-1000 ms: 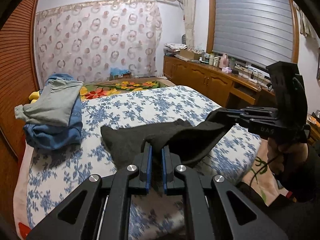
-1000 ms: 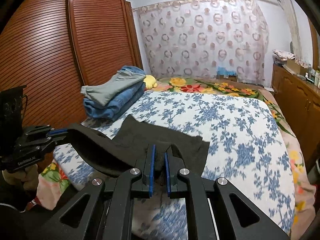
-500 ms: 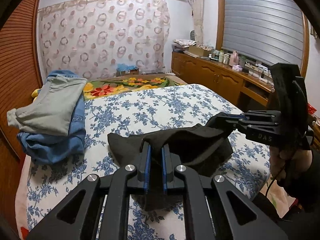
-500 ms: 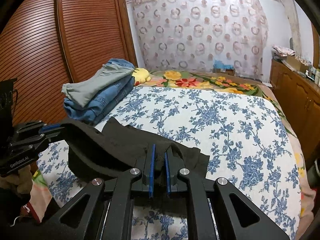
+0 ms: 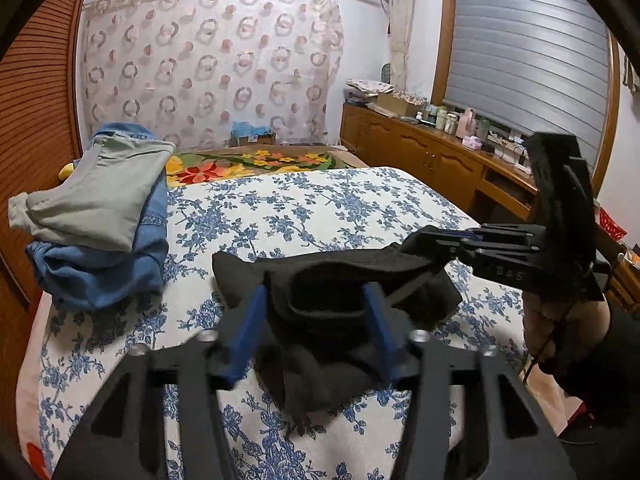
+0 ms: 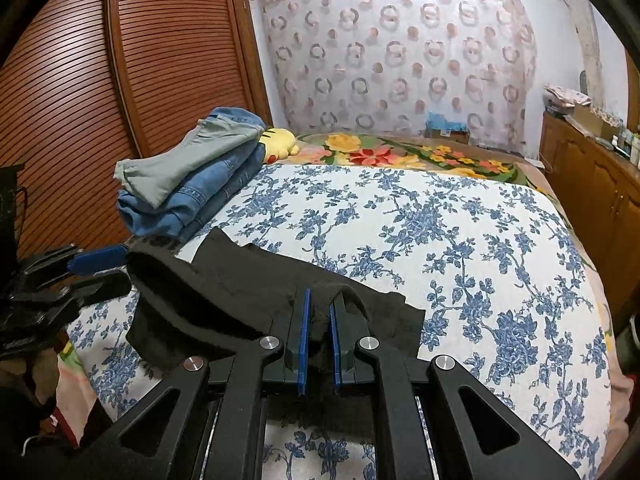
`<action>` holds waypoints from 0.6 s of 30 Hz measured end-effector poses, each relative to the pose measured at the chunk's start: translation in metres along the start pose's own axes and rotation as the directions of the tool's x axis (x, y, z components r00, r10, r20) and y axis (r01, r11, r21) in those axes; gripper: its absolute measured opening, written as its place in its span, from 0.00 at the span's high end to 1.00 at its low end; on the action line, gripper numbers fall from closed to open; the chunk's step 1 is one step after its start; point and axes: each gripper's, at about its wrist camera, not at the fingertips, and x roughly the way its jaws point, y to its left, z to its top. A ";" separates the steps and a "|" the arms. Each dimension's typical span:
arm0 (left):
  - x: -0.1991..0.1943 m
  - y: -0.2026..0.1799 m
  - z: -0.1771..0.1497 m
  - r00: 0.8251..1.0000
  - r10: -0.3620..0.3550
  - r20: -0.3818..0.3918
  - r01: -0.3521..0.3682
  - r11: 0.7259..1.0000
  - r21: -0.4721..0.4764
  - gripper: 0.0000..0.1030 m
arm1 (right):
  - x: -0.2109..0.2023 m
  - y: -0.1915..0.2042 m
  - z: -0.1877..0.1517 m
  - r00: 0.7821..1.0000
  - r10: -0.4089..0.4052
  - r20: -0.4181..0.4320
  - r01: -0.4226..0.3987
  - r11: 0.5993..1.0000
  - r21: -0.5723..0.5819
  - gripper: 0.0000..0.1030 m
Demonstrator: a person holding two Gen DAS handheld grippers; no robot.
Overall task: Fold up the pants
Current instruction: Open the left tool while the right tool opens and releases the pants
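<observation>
While the left gripper (image 5: 316, 320) opens its jaws around the black pants (image 6: 256, 292) on the bed (image 6: 460, 240), the right gripper (image 6: 318, 344) stays clamped on them; folding looks nearly finished, release remaining.

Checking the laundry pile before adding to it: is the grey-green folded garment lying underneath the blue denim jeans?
No, the grey-green folded garment lies on top of the blue denim jeans.
</observation>
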 end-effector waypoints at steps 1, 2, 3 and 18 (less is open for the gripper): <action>0.001 0.000 -0.001 1.000 -0.006 -0.007 0.006 1.000 -0.001 0.29 | 0.001 0.000 0.000 1.000 -0.001 -0.002 0.001 1.000 -0.001 0.92; 0.003 0.001 -0.004 1.000 -0.013 -0.016 0.013 1.000 -0.003 0.25 | 0.003 0.000 0.000 1.000 -0.003 -0.004 0.003 1.000 0.000 0.92; 0.004 0.002 -0.005 1.000 -0.016 -0.022 0.015 1.000 -0.005 0.25 | 0.005 0.000 0.001 1.000 -0.004 -0.007 0.004 1.000 0.001 0.92; 0.025 0.006 -0.025 0.994 0.038 -0.105 -0.040 0.999 -0.016 0.25 | 0.011 -0.008 0.003 0.999 -0.053 -0.009 0.053 0.999 0.011 0.60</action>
